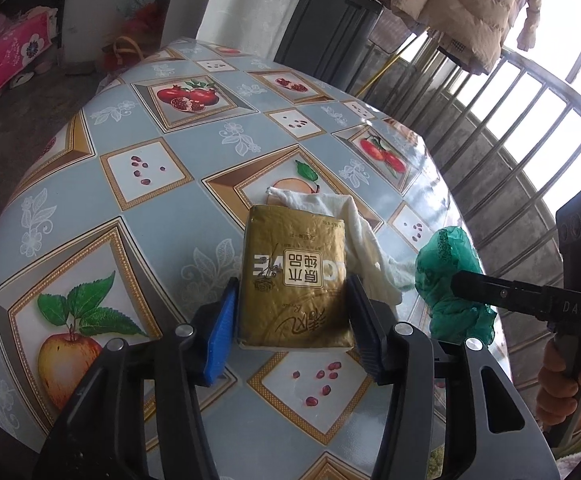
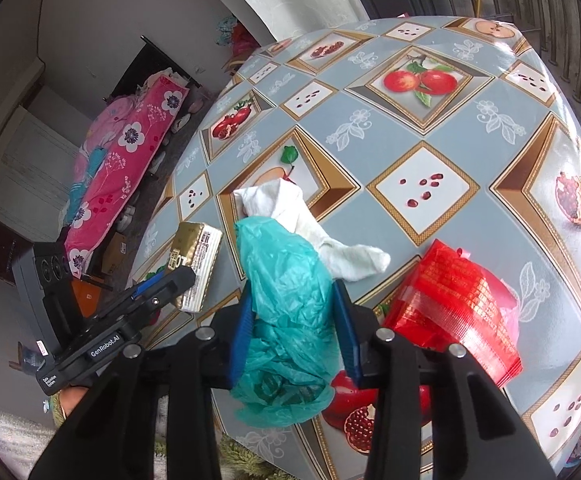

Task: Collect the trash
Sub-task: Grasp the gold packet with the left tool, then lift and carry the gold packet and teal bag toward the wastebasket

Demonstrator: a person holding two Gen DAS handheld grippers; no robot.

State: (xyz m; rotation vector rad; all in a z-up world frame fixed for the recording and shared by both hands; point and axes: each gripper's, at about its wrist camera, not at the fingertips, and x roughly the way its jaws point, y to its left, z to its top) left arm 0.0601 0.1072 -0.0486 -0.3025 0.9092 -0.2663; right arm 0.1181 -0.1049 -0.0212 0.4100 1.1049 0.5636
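Surroundings: table covering, bedding, coat, railing.
A tablecloth printed with fruit panels covers the table. A pink floral quilt lies on a bed beside the table. A beige padded coat hangs over a metal railing.

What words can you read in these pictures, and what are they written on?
"原木纯品": upside down on the label of the flat gold tissue pack.
"DAS": on the black right tongs.
"GenRobot.AI": on the black left tongs.
Small white print lower on the left tongs' body: too small to read.
Gold pattern on the red plastic bag: too blurred to read.
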